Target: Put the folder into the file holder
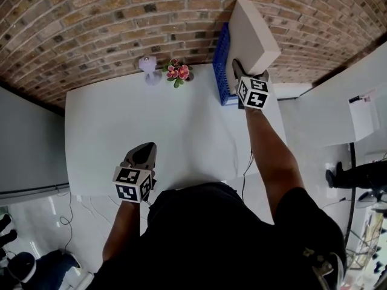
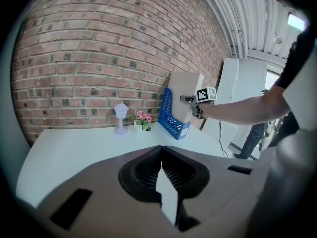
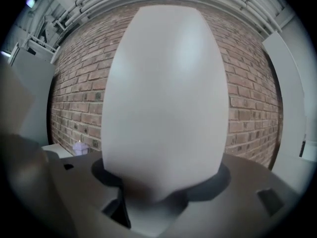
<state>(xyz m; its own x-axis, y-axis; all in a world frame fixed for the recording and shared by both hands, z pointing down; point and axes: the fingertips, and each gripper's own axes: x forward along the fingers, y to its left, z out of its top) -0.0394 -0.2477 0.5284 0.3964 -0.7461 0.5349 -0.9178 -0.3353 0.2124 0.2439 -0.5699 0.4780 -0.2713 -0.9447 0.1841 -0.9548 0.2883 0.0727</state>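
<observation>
Insertion step is running, late stage by my reading. White counter [image 1: 151, 132] is carrying everything, butted against a red brick wall [image 1: 121, 23]. Thick beige box-shaped folder [image 1: 254, 32] is standing on end at the counter's far right, its lower part sitting down inside the blue perforated plastic file holder [image 1: 222, 59] and its upper part rising well above the rim. Long axis is running near upright and leaning a little. A narrow edge is facing the person, and the broad faces are lying along the holder's side walls. The holder's open front is also pointing back toward the person.

Right gripper [image 1: 240, 71] is reaching in almost level, its tongs spread wide and clasping that near edge, which is filling the gap in the right gripper view. Whether the folder is bottoming out is not showing. Next move, as I judge it, is calling for easing the folder down until it seats, then letting go and backing straight out without dragging it.

Left gripper [image 1: 146, 150] is idling near the front edge, tongs closed together and empty.
</observation>
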